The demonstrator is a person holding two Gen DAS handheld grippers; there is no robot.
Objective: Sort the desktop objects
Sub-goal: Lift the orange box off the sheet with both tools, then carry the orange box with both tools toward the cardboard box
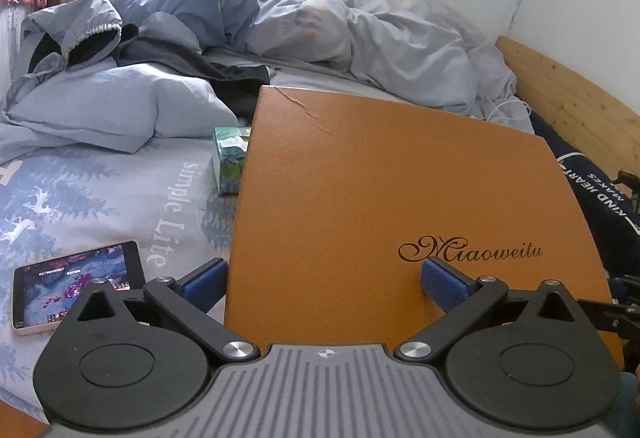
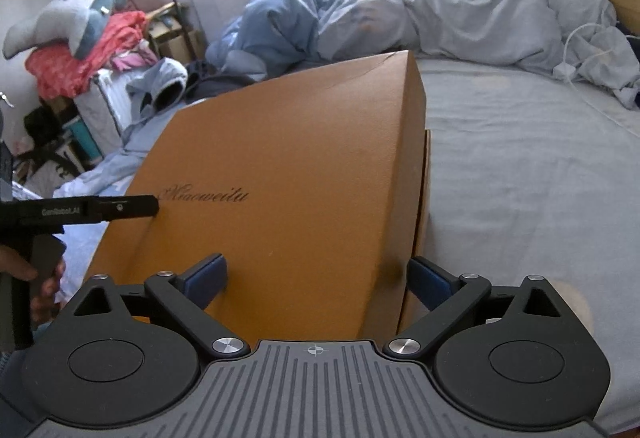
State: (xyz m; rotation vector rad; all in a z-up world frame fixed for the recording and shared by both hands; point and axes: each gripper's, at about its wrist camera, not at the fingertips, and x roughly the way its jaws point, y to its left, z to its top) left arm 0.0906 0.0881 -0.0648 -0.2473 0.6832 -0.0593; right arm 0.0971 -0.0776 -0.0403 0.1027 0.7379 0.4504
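Orange box (image 1: 400, 206) marked "Miaoweitu" sat on the bed (image 2: 520, 166), its lid's near edge between the spread fingers of both the left gripper (image 1: 324, 280) and right gripper (image 2: 318, 278), neither pinching it.

A bed (image 2: 520, 166) fills the room. At its far side a rumpled grey-blue duvet (image 1: 360, 34) lies heaped. A pale blue pillow (image 1: 120, 102) rests nearer, on the bed's left part, a grey hooded jacket (image 1: 80, 34) just behind it. Beyond the bed's left edge a pile of red clothes (image 2: 80, 66) carries a plush shark (image 2: 60, 22).
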